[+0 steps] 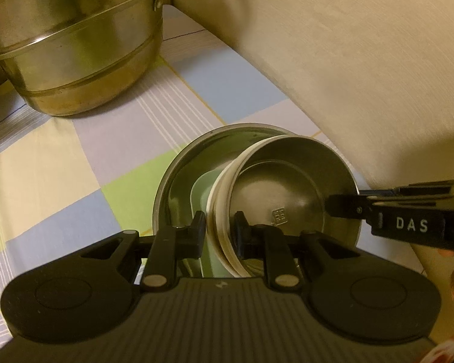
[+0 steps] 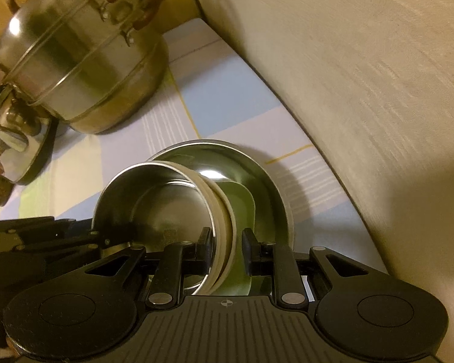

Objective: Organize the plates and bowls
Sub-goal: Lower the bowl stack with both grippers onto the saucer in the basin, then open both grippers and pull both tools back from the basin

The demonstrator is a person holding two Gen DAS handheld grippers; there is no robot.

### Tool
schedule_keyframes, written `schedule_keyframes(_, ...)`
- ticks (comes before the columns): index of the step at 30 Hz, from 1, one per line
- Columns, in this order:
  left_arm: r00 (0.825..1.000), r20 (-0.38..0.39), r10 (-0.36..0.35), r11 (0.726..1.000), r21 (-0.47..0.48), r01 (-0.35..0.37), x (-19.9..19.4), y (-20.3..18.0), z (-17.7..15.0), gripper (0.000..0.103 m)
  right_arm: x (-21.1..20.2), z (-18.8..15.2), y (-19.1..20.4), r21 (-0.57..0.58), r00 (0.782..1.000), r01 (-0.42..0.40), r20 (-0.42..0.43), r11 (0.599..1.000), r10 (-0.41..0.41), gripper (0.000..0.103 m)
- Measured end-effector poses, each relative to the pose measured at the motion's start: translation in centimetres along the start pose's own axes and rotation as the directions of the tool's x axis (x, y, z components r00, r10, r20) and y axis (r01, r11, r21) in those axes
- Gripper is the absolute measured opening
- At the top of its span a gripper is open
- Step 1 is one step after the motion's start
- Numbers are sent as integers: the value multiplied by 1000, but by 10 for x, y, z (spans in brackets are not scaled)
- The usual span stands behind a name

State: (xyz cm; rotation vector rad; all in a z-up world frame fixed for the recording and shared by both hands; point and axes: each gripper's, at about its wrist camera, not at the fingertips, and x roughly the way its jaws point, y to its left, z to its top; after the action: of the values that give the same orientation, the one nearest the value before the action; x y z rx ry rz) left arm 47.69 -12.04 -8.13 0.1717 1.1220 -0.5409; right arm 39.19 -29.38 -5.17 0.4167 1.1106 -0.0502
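Observation:
A stack of steel bowls with cream rims (image 1: 287, 178) sits on a pale green dish (image 1: 201, 193) inside a wide steel plate (image 1: 178, 163) on the checked cloth. My left gripper (image 1: 219, 230) is shut on the stack's near-left rim. My right gripper (image 2: 227, 242) straddles the opposite rim of the stack (image 2: 166, 205), with a gap showing beside its right finger. The right gripper also shows in the left wrist view (image 1: 342, 207) at the bowl's right rim. The green dish (image 2: 242, 199) and plate (image 2: 257, 163) lie under the stack.
A large steel steamer pot (image 1: 72, 51) stands at the back left; it also shows in the right wrist view (image 2: 84, 69). A kettle lid (image 2: 12, 139) is at far left. A beige wall (image 1: 363, 60) runs along the right, close to the plate.

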Motion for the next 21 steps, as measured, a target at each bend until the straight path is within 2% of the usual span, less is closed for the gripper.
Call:
schedule_keyframes(8,1000,26,-17,999,-37,18,-7,4,-8,20,-12,-28,4,-7,993,-11,113,1000,12,22)
schedule_keyframes(13,999,31,-20,999,-45,21,-5,3,-8,19,-11,-35,3,15,988,-34,151,999,31,21)
schedule_keyframes(16,999,31,-9,1000,-18,9,-7,0,-9,19,-12,-32,7,2,990,-15,138,1000,15,19)
schedule_keyframes(18,1000,29,-3,1000,-9,3,-7,0,-9,17,-14,-27,9,-2,992,-17,129,1000,17,12)
schedule_keyframes(21,1000,23,2,1000,-7,-2,-7,0,-9,15,-16,-18,10,17,995,-19,101,1000,18,12)
